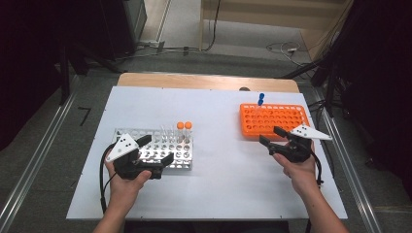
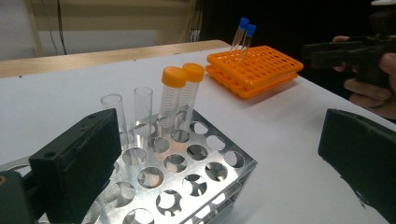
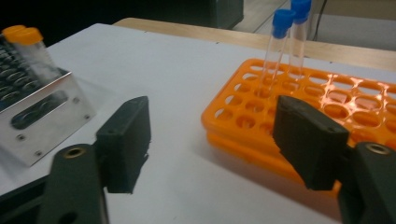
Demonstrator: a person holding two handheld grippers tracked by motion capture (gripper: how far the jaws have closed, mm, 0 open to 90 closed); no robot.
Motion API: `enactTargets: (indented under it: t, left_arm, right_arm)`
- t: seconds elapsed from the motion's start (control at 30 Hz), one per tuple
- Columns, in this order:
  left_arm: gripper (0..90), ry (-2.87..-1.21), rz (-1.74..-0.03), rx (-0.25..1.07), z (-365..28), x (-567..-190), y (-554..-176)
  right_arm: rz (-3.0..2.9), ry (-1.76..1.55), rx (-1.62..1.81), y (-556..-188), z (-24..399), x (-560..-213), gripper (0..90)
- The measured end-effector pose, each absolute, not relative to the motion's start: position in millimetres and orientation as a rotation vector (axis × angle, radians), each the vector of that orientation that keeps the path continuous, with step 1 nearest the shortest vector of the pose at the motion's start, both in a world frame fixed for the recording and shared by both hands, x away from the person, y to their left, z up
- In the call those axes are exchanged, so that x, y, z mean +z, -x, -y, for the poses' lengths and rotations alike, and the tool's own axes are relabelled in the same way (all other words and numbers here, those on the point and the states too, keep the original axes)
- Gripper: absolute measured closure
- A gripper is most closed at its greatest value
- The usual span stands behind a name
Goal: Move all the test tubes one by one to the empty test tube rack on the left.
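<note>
High view had both hands on the white counter (image 1: 214, 174): left tool (image 1: 156, 149) over the near-left part of the metal rack (image 1: 182, 156), right tool (image 1: 273, 136) at the near edge of the orange rack (image 1: 274, 119). It showed the grey plates on top of both tools, which the gripper views didn't.

Left gripper view added hole detail: the metal rack sat between and below the left tool's jaws, which stood wide with nothing clamped. Just ahead of the left jaw stood two open clear tubes (image 2: 143, 112); right beyond them, two orange-capped tubes (image 2: 180, 100) side by side, touching, upright. Other holes visible were bare. Far ahead and right: orange rack with the blue-capped tubes (image 2: 243, 35), and the right tool held in a hand.

Right gripper view: right tool's jaws partly apart, nothing between the pads. Orange rack's near-left corner lay just behind the right jaw, which blocked part of that edge. Two blue-capped tubes stood in the rack's far rows, straight ahead of the tool, slightly tilted. Metal rack's end wall was off to the tool's left, orange caps at the frame corner.

Beyond the counter: wooden edge, floor cables, dark equipment.
</note>
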State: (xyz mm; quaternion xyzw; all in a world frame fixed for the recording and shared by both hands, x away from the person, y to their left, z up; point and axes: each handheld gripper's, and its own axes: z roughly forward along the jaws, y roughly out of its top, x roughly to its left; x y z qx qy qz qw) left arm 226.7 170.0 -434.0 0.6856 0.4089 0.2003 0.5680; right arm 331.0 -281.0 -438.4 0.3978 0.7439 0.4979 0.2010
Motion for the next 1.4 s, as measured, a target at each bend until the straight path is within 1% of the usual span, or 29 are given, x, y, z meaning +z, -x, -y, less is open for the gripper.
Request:
enactTargets:
  t: [0.1,0.23,0.4,0.63,0.93,1.0,1.07,1.1,1.13,1.27,1.4]
  left_arm:
    - [0.0,-1.608,-0.963,0.468,-171.0,-434.4,-225.6]
    - [0.0,-1.609,-0.967,0.462,-171.3,-436.9,-224.6]
    - [0.0,-1.612,-0.97,0.456,-171.1,-438.6,-224.1]
    - [0.0,-1.617,-0.968,0.451,-170.1,-440.4,-224.1]
    - [0.0,-1.619,-0.963,0.435,-166.6,-441.2,-225.6]
    - [0.0,-1.621,-0.966,0.43,-165.6,-441.9,-225.8]
    - [0.0,-1.623,-0.965,0.43,-165.8,-442.2,-226.2]
    - [0.0,-1.621,-0.966,0.43,-165.8,-442.1,-226.1]
    - [0.0,-1.619,-0.966,0.429,-165.9,-441.9,-226.0]
    - [0.0,-1.619,-0.963,0.431,-165.6,-441.6,-225.5]
    - [0.0,-1.617,-0.957,0.435,-164.8,-440.0,-225.0]
  right_arm:
    - [-2.066,-1.14,1.376,-349.1,275.4,-439.0,38.6]
    - [-2.035,-1.197,1.36,-374.5,269.6,-441.7,46.6]
    - [-2.022,-1.277,1.296,-401.2,261.6,-447.2,50.7]
    - [-2.034,-1.328,1.253,-424.0,254.8,-458.6,57.2]
    - [-2.006,-1.37,1.173,-436.5,243.3,-467.0,60.9]
    - [-1.996,-1.376,1.151,-438.2,241.0,-468.4,63.4]
    - [-1.994,-1.373,1.146,-439.2,238.9,-470.0,68.9]
    - [-1.998,-1.371,1.151,-439.3,237.9,-470.2,73.4]
    - [-2.0,-1.362,1.162,-438.8,236.6,-470.2,74.5]
    - [-1.992,-1.328,1.165,-435.8,233.4,-467.8,74.8]
    - [-1.95,-1.294,1.194,-428.9,235.2,-456.5,74.9]
